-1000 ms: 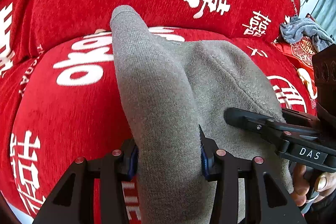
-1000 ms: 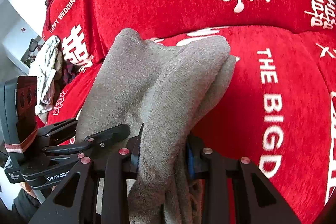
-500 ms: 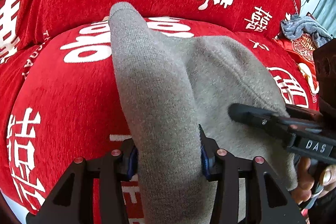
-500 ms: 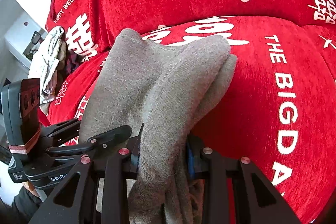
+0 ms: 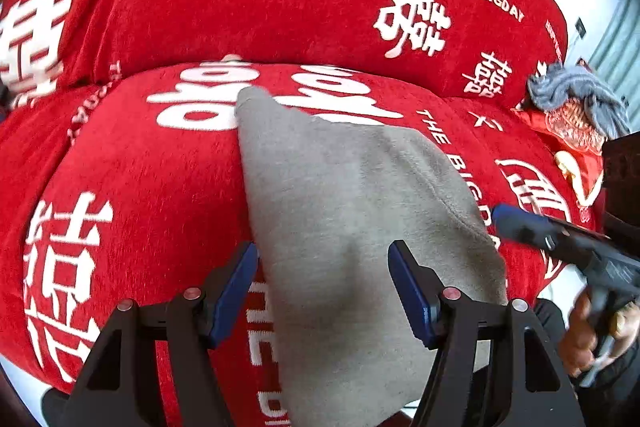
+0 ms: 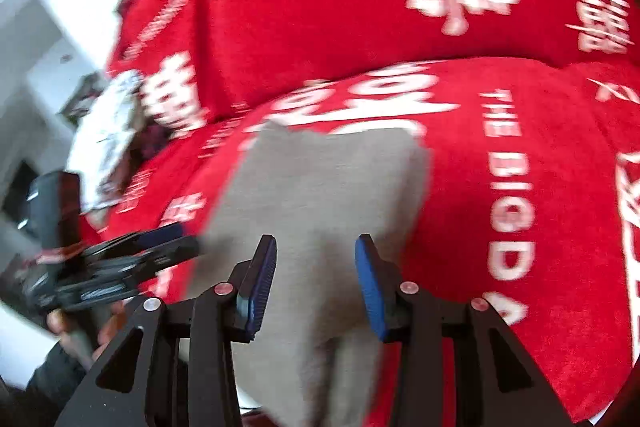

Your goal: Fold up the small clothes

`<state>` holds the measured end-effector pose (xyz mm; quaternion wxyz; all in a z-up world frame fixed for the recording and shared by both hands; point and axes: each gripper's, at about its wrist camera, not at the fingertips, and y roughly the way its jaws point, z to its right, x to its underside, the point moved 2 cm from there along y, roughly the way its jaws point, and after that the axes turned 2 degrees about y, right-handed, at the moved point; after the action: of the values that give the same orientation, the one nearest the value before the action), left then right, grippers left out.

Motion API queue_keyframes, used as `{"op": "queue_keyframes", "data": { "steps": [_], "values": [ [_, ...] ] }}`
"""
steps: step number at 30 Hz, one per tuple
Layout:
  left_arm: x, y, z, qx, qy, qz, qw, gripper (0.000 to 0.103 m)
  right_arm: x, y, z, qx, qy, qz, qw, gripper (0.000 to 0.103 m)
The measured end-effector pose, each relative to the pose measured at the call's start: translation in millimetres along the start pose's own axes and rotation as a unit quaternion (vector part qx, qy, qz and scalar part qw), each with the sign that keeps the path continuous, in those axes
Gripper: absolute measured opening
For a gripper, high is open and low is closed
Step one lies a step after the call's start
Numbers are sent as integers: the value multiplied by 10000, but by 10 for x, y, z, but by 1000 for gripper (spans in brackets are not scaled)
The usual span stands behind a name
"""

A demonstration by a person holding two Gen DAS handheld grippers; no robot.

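Grey knit cloth, the folded garment [image 5: 352, 227], lies flat on a red cover [image 5: 132, 187] printed with white characters and the words THE BIG DAY. Its near end runs off the bottom of both views, so how far it hangs over the front edge cannot be told.

Left gripper [image 5: 322, 287]: the jaws are opening and stand well apart, their blue pads clear of the cloth that lies between and beneath them; nothing is gripped.

Right gripper [image 6: 316, 279]: its jaws are opening too, with the garment between the pads but not pinched. This view is smeared by motion, so the cloth's edges and layers are hard to make out.

Each gripper shows at the other view's edge, cut off by the frame, with part of a hand [image 5: 588, 339] on its handle.

At the far right, a bluish-grey cloth [image 5: 576, 95] lies crumpled. On the opposite side a pale cloth [image 6: 108, 135] is too blurred to identify.
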<state>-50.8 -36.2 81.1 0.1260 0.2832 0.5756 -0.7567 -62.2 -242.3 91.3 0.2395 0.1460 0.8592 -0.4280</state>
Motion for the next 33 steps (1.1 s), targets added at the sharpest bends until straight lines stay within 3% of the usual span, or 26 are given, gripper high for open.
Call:
{"op": "queue_keyframes", "data": {
  "steps": [3,4,5,6,7,11,14,16,18,20,23,30,33],
  "values": [
    [29,194,-42,-758,63,-225,9968,69,109,121,-27,1,-101,-237,9997,50],
    [74,268,-103,-751,-6,-318,9967,69,166,187,28,73,-57,-348,9994,49],
    [98,295,-149,-710,-66,-330,9969,75,211,233,90,152,11,-412,9990,49],
    [129,319,-218,-724,-162,-298,9968,89,256,282,165,210,91,-483,9986,49],
    [145,328,-261,-768,-195,-285,9964,92,301,313,223,173,146,-498,9985,46],
    [84,280,-292,-650,-239,-311,9971,92,247,243,198,85,106,-399,9991,47],
    [-151,296,-247,-861,-89,-201,9960,92,17,222,159,246,-33,-256,9994,48],
    [-278,412,-227,-1018,-15,-310,9943,92,-183,300,173,210,17,-224,9995,56],
    [-379,621,-242,-1297,45,-580,9898,92,-323,465,244,297,106,-360,9989,60],
    [-423,772,-268,-1286,32,-781,9886,92,-404,702,404,253,414,-663,9966,60],
    [-412,759,-279,-1266,-16,-784,9889,92,-432,704,429,217,514,-652,9963,60],
    [-87,349,-87,-1266,280,-431,9906,92,175,304,-106,87,-589,-537,9968,60],
    [71,277,-41,-1279,311,-398,9905,92,473,272,-95,324,-654,-608,9955,60]
  ]
}}
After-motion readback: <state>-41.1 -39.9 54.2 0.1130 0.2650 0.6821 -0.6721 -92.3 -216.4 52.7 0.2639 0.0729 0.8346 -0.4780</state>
